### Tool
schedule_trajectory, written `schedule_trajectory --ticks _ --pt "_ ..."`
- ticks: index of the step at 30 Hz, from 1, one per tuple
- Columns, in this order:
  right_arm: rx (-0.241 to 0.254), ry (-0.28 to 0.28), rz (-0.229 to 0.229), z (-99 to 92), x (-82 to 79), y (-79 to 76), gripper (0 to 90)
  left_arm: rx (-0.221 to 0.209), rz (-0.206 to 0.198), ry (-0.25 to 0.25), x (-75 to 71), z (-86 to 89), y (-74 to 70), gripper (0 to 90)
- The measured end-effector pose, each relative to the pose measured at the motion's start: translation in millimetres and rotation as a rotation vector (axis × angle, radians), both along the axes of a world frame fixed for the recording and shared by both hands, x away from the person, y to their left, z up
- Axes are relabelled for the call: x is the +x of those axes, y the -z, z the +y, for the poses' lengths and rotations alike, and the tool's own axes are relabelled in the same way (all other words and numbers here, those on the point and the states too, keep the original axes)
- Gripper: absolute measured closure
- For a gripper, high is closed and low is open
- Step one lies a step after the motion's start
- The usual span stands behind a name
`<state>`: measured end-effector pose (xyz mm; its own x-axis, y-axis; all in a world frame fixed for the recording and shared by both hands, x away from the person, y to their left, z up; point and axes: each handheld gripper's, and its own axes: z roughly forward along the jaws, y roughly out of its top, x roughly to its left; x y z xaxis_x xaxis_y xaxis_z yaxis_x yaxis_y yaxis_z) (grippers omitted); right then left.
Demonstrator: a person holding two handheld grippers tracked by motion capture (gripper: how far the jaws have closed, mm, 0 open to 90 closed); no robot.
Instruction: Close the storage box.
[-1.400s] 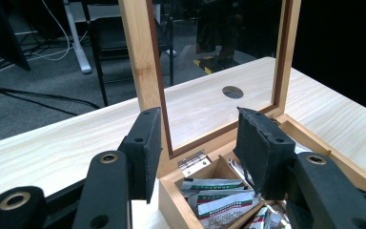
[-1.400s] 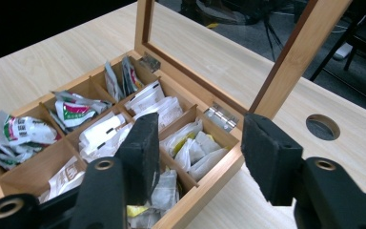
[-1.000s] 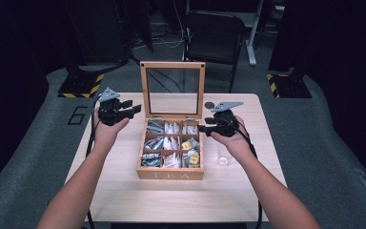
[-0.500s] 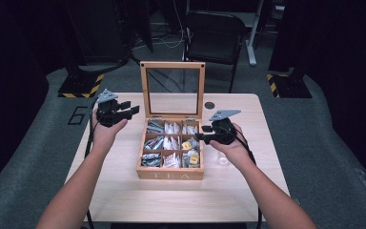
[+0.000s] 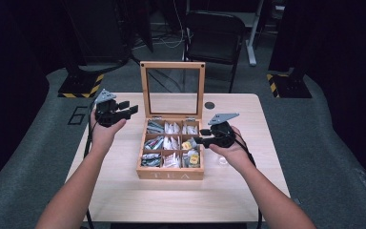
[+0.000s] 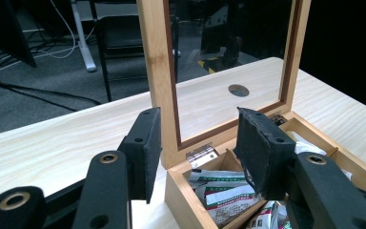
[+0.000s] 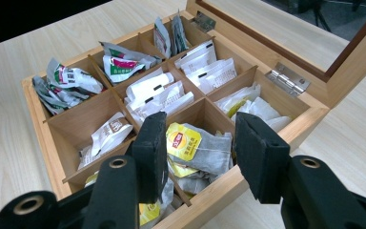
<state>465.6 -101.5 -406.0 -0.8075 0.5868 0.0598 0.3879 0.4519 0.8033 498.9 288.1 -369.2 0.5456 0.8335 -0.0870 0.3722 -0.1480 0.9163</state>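
Light wooden surface (image 5: 124, 191) in a dark room, open tea box (image 5: 170, 172) at its middle, bare wood all round it.
Right claw (image 5: 198, 140) hovers part open, holding nothing, over the yellow-labelled tea bag (image 7: 183, 141) at the box's right edge; left claw (image 5: 132, 109), part open and empty, hangs beside the upright glass lid (image 5: 173, 88).

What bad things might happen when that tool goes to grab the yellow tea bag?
The right tool hovers open over the yellow tea bag, which lies on other bags; it might lift several at once. Its fingers sit near a thin divider and could bump it. The upright glass lid could get knocked shut.
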Motion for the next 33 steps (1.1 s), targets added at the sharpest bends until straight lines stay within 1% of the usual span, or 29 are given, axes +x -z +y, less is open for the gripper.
schedule_trajectory --ticks 2,5,8,10,13,14,18,19,21,22,23,25,27,28,29,33 --pt "-0.008 -0.011 -0.001 0.2 -0.8 2.4 55.0 -0.002 -0.001 0.0 -0.2 -0.1 0.0 51.3" --pt "-0.008 -0.008 0.0 0.4 -1.2 4.4 55.2 -0.003 0.0 -0.001 0.2 0.1 -0.1 51.3" --pt "-0.008 -0.004 0.01 0.8 -2.4 7.1 56.0 -0.003 -0.001 -0.002 0.4 -0.4 0.4 51.3" --pt "-0.007 -0.011 0.01 0.8 -2.4 9.0 56.3 -0.006 0.003 -0.005 0.4 -0.8 1.0 51.3" --pt "-0.009 -0.016 0.017 1.7 -3.2 13.9 56.7 -0.005 0.002 -0.003 0.4 -1.5 1.3 51.3" --pt "-0.007 -0.012 0.027 2.3 -4.1 15.5 56.9 -0.003 0.001 -0.001 0.4 -1.7 1.4 51.3" --pt "-0.017 -0.03 0.028 4.6 -5.8 21.7 57.1 -0.002 0.005 -0.002 -0.1 -1.0 2.5 51.3" --pt "-0.01 -0.024 0.038 5.2 -7.1 22.8 57.1 0.001 0.005 -0.004 0.3 -0.5 3.1 51.3" --pt "-0.014 -0.031 0.033 6.0 -7.4 25.4 57.1 -0.001 0.012 -0.007 0.1 -0.3 3.6 51.3" --pt "-0.014 -0.028 0.043 6.3 -8.5 26.6 57.1 0.001 0.009 -0.006 0.2 0.0 3.4 51.3" --pt "-0.016 -0.033 0.037 6.4 -8.3 28.1 57.3 0.002 0.008 -0.005 0.0 0.2 3.0 51.3" --pt "-0.015 -0.035 0.045 7.4 -9.7 31.5 57.5 0.001 0.006 -0.003 -0.5 -0.1 2.5 51.3" --pt "-0.025 -0.04 0.049 9.2 -10.6 34.5 57.4 0.001 0.004 -0.004 -0.6 -0.5 2.6 51.3" --pt "-0.021 -0.042 0.047 9.8 -11.0 35.8 57.4 0.001 0.005 -0.005 -0.5 -0.6 2.7 51.3" --pt "-0.017 -0.042 0.055 10.8 -11.6 36.9 57.3 0.002 0.007 -0.003 -0.5 -0.4 2.6 51.3" --pt "-0.028 -0.057 0.052 15.6 -12.7 40.8 57.4 0.001 0.007 -0.004 -0.5 -0.8 2.8 51.3"
